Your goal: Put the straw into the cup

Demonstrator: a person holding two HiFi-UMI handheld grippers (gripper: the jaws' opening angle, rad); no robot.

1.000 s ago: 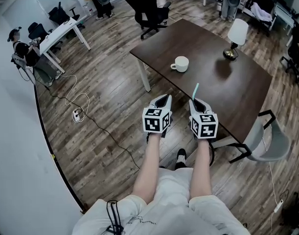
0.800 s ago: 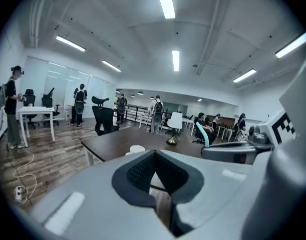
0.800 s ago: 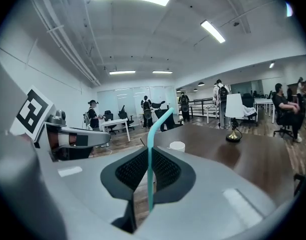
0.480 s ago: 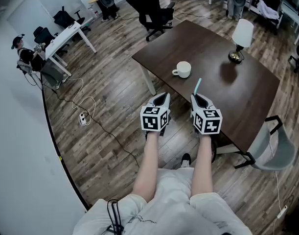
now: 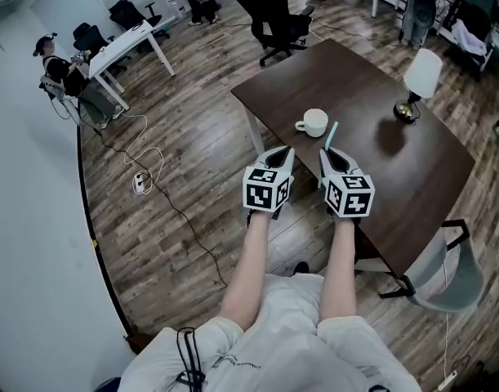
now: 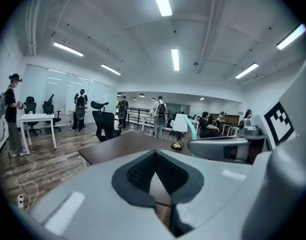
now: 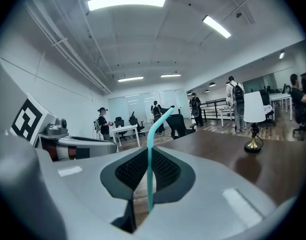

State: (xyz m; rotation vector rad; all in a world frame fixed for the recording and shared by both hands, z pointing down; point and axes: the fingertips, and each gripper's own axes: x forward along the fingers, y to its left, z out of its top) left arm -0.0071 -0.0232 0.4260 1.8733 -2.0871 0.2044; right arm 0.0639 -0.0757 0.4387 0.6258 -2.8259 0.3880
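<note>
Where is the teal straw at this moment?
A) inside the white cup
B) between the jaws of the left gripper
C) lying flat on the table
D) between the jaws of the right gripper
D: the straw stands clamped in the right gripper, apart from the cup.

straw (image 5: 331, 134) teal | cup (image 5: 315, 122) white | table (image 5: 429, 178) dark brown | lamp shade (image 5: 423, 72) white | floor (image 5: 192, 137) grey-brown wood planks
</note>
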